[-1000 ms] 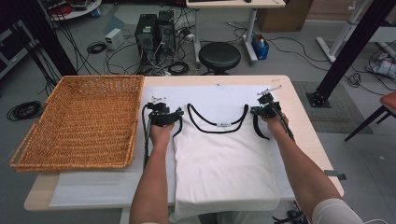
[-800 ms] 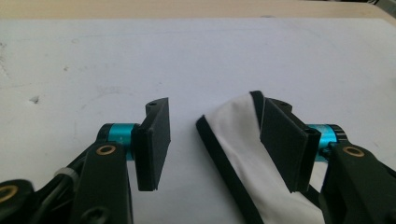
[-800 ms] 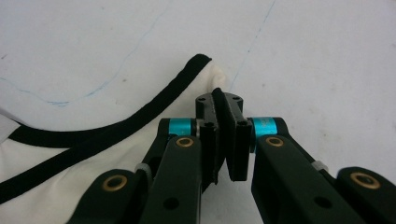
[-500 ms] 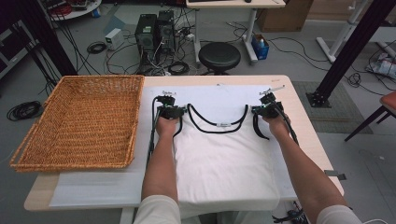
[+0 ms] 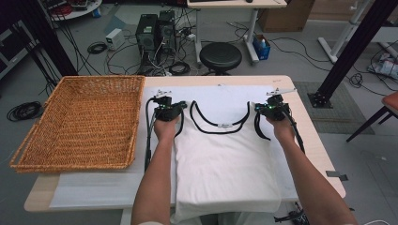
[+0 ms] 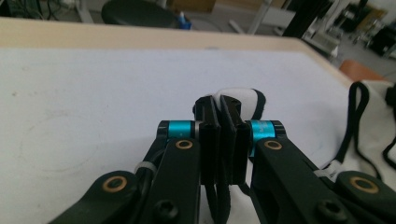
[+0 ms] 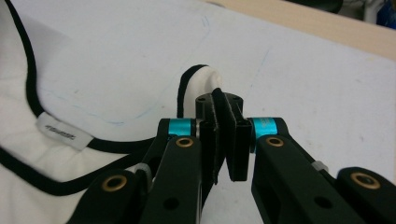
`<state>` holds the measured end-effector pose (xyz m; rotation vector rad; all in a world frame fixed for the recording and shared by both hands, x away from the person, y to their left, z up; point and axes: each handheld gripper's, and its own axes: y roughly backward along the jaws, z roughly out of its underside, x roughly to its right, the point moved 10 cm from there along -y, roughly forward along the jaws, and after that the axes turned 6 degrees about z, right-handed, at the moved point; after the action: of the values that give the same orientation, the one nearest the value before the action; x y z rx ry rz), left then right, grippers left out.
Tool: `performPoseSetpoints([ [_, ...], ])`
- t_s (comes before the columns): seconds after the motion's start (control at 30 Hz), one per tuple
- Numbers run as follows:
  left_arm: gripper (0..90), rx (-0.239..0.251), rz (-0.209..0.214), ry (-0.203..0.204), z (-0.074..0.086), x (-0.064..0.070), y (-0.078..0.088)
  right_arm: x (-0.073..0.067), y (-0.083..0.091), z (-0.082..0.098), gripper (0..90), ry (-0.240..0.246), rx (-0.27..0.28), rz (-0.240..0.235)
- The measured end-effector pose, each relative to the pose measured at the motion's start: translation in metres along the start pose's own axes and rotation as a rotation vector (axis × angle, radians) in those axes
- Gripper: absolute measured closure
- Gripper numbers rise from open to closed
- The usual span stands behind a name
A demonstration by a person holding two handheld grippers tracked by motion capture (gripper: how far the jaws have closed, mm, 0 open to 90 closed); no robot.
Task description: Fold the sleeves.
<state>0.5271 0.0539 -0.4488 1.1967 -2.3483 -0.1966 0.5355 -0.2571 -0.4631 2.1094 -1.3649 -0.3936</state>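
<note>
A white tank top with black trim lies flat on the white sheet, neck toward the far edge. My left gripper is at its left shoulder strap. In the left gripper view the jaws have just been closing and now pinch that strap, which bulges behind the tips. My right gripper is at the other shoulder. In the right gripper view it is shut on the right strap, whose black edge runs between the pads. The neck label lies to its left.
A large wicker basket stands on the left half of the wooden table. A white sheet covers the table under the top. Beyond the far edge are a black stool, computer towers and cables on the floor.
My left hand moved a little forward onto the left strap and its jaws closed on it. The right hand has stayed at the right strap, shut.
</note>
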Motion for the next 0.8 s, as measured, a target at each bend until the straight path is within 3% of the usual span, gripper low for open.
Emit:
performPoseSetpoints([
  [0.2,85.9,0.121,0.052,-0.007,-0.008,0.024,0.037,-0.011,0.033,-0.003,86.8,-0.02,0.1,-0.013],
  [0.3,85.9,0.166,0.073,-0.01,-0.004,0.035,0.058,-0.02,0.051,0.001,86.8,-0.001,0.133,-0.013],
  [0.5,85.9,0.212,0.114,-0.042,0.022,0.066,0.098,-0.041,0.09,0.012,86.8,0.025,0.198,-0.037],
  [0.63,85.9,0.228,0.159,-0.041,0.045,0.084,0.117,-0.06,0.113,0.032,86.7,0.04,0.222,-0.067],
  [0.8,85.9,0.233,0.176,-0.033,0.069,0.092,0.134,-0.071,0.131,0.064,86.6,0.05,0.215,-0.064],
])
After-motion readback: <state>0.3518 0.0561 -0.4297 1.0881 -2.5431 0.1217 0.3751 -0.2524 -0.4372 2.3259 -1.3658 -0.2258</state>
